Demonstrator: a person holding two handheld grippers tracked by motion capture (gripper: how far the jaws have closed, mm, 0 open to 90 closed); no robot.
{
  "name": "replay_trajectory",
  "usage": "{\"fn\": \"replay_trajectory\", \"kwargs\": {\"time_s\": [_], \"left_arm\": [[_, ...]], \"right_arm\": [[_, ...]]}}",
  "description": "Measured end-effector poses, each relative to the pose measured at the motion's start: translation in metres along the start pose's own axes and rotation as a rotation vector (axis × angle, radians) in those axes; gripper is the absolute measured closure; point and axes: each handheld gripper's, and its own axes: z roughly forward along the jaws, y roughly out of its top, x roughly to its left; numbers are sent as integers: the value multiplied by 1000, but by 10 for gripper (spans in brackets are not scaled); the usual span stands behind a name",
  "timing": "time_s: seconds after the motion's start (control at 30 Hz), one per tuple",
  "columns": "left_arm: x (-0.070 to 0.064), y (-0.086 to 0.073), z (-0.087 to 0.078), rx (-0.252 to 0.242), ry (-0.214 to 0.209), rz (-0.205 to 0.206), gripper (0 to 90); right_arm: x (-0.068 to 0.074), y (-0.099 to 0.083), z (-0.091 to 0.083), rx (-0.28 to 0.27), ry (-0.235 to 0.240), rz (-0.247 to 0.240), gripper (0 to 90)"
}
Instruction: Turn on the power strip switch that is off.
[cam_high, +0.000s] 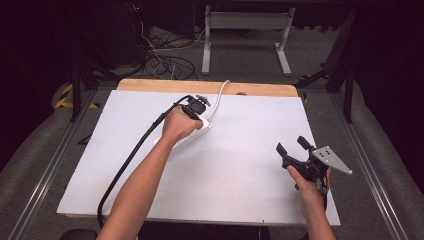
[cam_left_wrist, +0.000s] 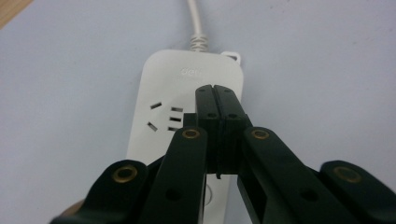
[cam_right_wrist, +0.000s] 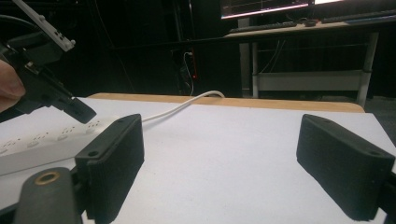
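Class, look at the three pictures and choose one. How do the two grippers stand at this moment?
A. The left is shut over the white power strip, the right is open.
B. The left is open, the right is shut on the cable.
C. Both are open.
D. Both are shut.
A: in the left gripper view the left gripper has its jaws pressed together above the power strip, while the right gripper shows a wide gap.

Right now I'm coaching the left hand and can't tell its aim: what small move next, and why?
Probably lower the left gripper straight down: its jaws are shut and poised over the power strip beside the sockets, as if to press it.
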Motion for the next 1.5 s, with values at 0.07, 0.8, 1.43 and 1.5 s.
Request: {"fn": "replay_trajectory", "kwargs": {"time_s": [0.07,0.8,1.43,1.5], "left_arm": [[3,-3,3,4,-2,-8,900],[-3,-14,15,-51,37,-35,900],[-1,-18,18,-96,12,-50,900],[2,-20,18,-105,-13,-73,900]], "right_arm": [[0,0,0,0,0,0,156],[-1,2,-8,-20,-32,18,155],[-1,3,-6,-24,-33,36,153],[-2,3,-7,-26,-31,41,153]]}}
